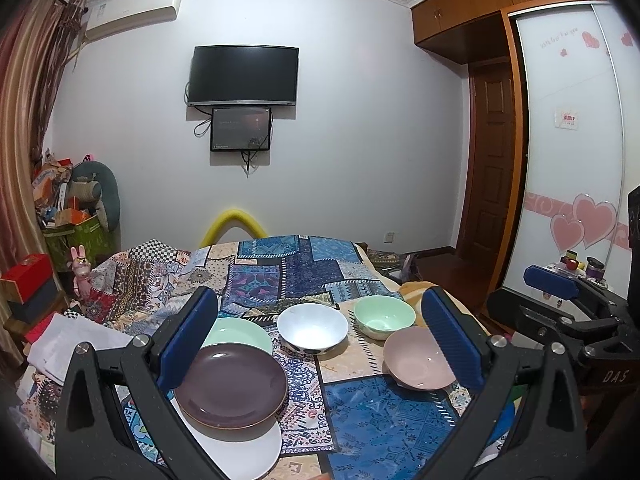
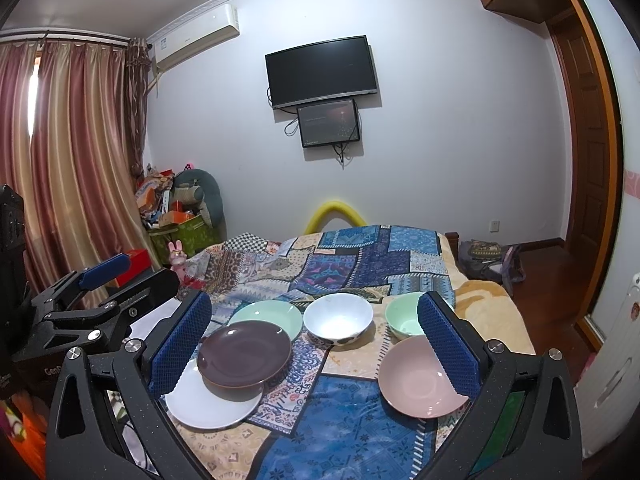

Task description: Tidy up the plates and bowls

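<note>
Both grippers hover wide-spread over the bed, nothing held. Left gripper [image 1: 320, 336], right gripper [image 2: 316, 336]. Toward the near left edge the plates overlap loosely: purple plate [image 1: 231, 386] on white plate [image 1: 240, 452] and mint plate [image 1: 240, 336], not squared up. Bowls sit apart: white bowl [image 1: 313, 328] mid-quilt, mint bowl [image 1: 384, 316] and pink bowl [image 1: 418, 358] rightward. Stacking looks barely begun. The right view alone shows the white plate whole; the left view shows the wardrobe [image 1: 572, 140].
</note>
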Demonstrator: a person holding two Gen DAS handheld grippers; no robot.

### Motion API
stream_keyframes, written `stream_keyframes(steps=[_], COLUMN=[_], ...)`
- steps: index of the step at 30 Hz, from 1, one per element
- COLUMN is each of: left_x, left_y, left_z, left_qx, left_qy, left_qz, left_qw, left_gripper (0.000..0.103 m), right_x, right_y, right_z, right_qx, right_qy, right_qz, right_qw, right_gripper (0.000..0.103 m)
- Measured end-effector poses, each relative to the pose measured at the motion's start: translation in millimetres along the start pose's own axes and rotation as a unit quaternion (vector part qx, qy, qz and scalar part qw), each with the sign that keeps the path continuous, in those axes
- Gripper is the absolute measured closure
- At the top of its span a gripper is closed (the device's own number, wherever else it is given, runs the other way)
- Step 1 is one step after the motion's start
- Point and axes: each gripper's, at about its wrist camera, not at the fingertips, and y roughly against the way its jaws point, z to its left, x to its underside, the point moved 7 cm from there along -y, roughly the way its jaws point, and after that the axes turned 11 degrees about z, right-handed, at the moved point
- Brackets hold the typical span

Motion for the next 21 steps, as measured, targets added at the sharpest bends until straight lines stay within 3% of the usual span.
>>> stream_keyframes(steps=[21], left_x=[1.2], left_y=[-0.7], left_z=[-0.4], left_qx=[0.001], left_qy=[0.0], left_qz=[-0.001], left_qw=[1.0], left_gripper=[0.0], right_x=[2.8], right_y=[-1.4], right_z=[1.3], right_qx=[-0.001], right_qy=[-0.001], right_qz=[0.002], right_qw=[1.0], right_gripper=[0.0])
